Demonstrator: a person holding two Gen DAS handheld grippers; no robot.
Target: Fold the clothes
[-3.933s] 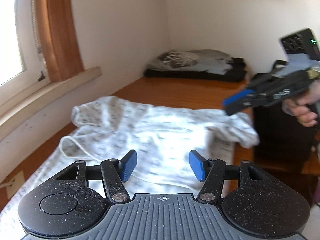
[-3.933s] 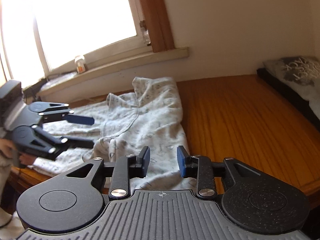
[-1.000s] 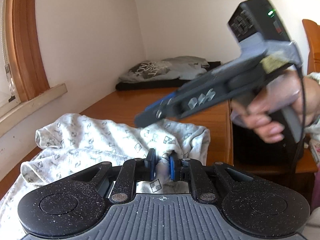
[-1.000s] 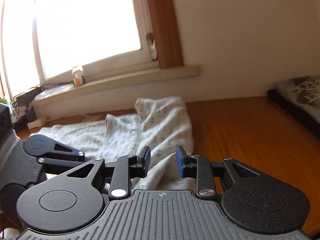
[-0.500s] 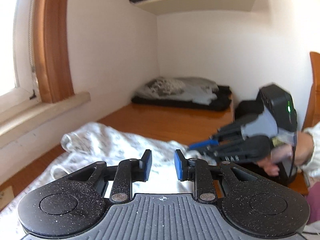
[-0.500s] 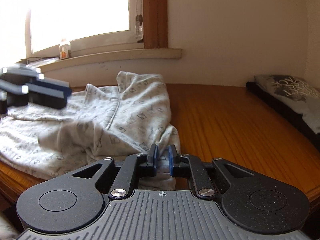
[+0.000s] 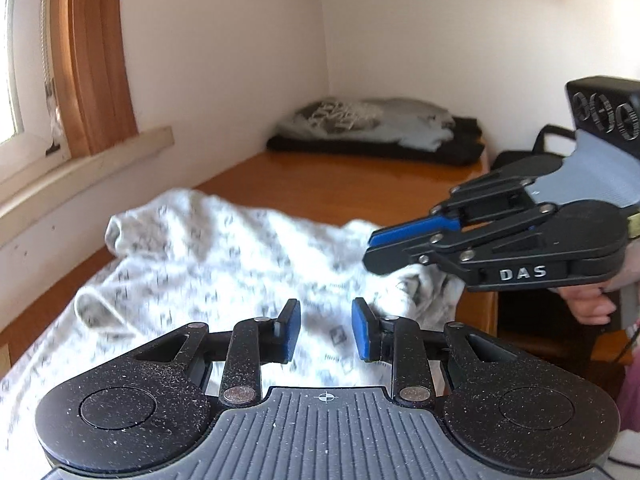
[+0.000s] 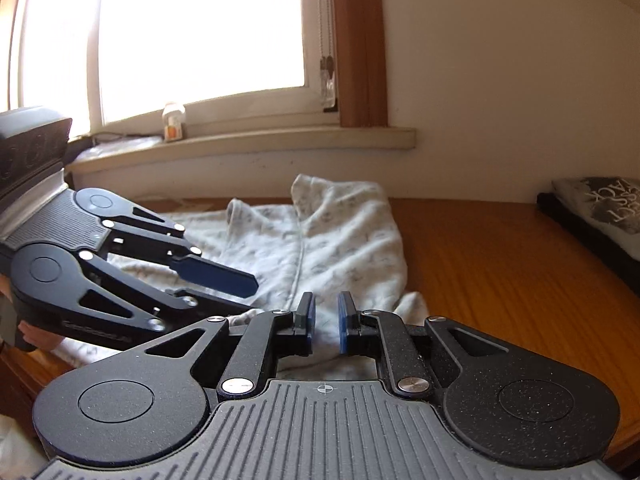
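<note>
Left tool (image 7: 325, 334) wide over patterned garment (image 7: 224, 264), right tool (image 8: 324, 322) narrow, seemingly empty

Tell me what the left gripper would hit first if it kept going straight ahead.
Most likely the white patterned garment spread on the wooden table. The left gripper has open jaws aimed over it; depth is unclear.

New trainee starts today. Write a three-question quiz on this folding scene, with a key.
1. True or false: the left gripper is clamped on the patterned garment.
2. The small bottle stands on: A) the wooden table B) the window sill C) the folded pile
3. Fill in: the right gripper has its jaws slightly ___.

Key: 1 false, its jaws stand apart with nothing between; 2 B; 3 open.
</note>
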